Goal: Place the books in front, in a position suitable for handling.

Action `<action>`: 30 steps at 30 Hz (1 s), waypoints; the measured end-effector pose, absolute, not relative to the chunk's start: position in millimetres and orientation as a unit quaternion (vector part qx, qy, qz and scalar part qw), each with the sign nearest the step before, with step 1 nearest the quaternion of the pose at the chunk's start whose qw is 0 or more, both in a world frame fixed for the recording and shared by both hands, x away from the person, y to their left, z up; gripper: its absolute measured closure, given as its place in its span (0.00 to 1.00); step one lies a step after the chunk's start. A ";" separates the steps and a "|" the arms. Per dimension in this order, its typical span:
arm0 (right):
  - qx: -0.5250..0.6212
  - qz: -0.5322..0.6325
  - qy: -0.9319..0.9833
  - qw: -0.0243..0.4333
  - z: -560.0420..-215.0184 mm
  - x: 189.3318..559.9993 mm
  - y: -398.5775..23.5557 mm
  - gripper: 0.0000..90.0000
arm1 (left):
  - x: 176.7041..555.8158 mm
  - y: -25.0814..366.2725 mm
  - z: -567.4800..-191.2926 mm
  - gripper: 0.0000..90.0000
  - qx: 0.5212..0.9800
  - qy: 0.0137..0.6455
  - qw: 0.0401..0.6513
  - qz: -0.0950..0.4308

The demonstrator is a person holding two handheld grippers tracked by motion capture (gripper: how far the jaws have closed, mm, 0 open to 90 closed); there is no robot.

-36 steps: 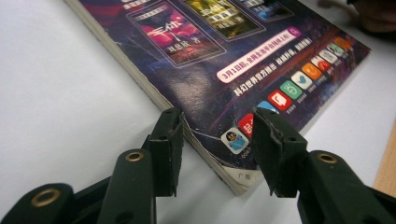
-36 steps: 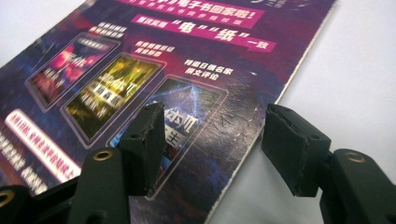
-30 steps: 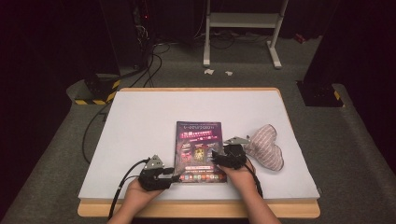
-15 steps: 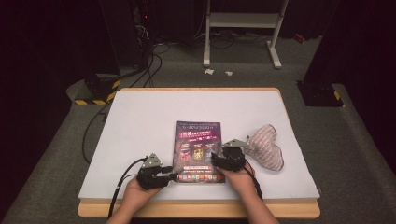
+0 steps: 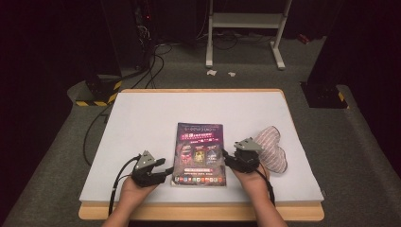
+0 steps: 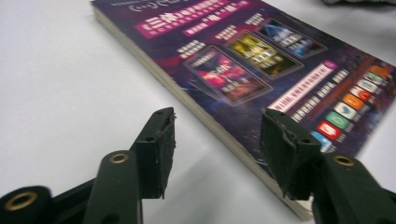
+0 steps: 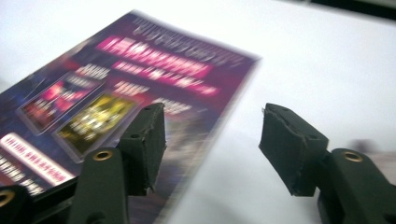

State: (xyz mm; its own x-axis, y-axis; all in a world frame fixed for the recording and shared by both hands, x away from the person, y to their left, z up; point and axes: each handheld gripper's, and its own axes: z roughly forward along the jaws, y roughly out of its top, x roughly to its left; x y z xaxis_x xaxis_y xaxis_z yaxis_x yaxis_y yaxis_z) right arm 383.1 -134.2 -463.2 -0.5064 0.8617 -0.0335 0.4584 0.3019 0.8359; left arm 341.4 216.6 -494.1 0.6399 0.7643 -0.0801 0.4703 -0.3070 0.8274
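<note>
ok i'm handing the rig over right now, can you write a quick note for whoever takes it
Left tool: open, jaws have just been opening, nothing between them; it sits at the book's near left edge.
Right tool: open, jaws have just been opening, nothing held; it is at the book's right edge.
Book: closed, lying flat, cover up, mid-table on the white table.
Striped cloth item: on the table just right of the right tool, untouched.
Done: nothing visibly gripped or lifted yet.
Left: probably take hold of the book at its edges and handle it; confirm the grip first.
</note>
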 end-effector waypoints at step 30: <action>0.531 0.315 0.746 0.250 -496.2 408.5 -243.8 0.60 | 362.0 237.0 -496.1 0.33 0.777 0.432 0.430 0.158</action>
